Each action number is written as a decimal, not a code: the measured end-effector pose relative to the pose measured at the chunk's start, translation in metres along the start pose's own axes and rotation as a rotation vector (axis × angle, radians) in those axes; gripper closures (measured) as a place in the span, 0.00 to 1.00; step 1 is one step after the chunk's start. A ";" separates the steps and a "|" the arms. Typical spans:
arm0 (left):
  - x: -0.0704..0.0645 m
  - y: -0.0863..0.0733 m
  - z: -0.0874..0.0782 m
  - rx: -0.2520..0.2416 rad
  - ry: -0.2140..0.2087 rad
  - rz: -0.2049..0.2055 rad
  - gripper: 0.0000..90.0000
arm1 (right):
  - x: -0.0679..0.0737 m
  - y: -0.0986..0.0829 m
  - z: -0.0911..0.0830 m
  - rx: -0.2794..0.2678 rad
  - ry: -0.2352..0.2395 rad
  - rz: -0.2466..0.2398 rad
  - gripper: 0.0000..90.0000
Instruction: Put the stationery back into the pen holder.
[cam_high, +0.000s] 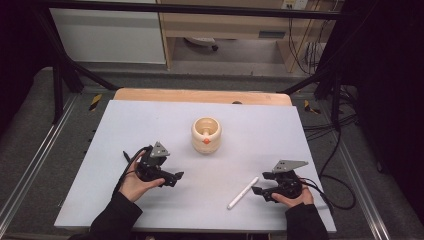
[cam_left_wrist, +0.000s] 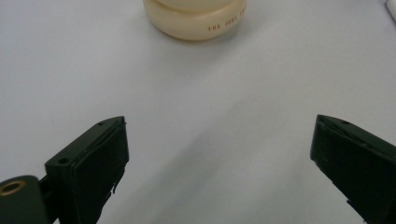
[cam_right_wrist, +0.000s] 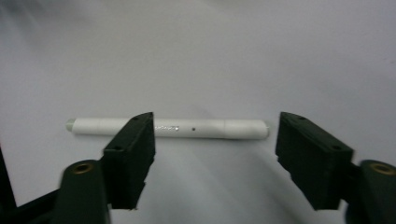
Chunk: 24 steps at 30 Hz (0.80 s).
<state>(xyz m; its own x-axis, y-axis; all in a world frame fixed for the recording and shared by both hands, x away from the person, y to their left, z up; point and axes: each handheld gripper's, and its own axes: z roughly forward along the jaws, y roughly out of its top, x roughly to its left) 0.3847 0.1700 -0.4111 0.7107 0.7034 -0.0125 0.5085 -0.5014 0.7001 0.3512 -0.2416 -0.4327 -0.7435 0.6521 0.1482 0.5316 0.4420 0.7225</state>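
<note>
- White pen lies flat on the grey table sheet, at about 5 o'clock from the cup, slanted.
- Right gripper sits just beside the pen, at its 3 o'clock; jaws spread wide, nothing between them. In the right gripper view the pen lies crosswise just beyond the jaw tips, apart from them.
- Cream cup stands upright mid-table, orange mark on its near side, well apart from the pen.
- Left gripper rests at the cup's 7 o'clock, jaws released and empty; the cup's base shows ahead of it.
</note>
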 end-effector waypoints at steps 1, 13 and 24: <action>0.000 -0.002 0.001 0.002 -0.003 -0.001 0.05 | 0.001 0.000 0.001 0.008 0.002 -0.002 0.40; -0.003 -0.015 0.007 0.015 -0.013 0.006 0.05 | 0.011 -0.003 0.007 0.007 0.042 0.003 0.71; -0.003 -0.017 0.007 0.022 -0.021 0.000 0.05 | 0.015 -0.004 0.012 0.037 0.062 0.028 0.94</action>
<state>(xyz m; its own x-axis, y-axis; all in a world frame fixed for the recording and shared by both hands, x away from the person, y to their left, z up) 0.3772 0.1726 -0.4285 0.7207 0.6927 -0.0275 0.5189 -0.5128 0.6840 0.3427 -0.2270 -0.4415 -0.7516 0.6252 0.2105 0.5661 0.4475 0.6923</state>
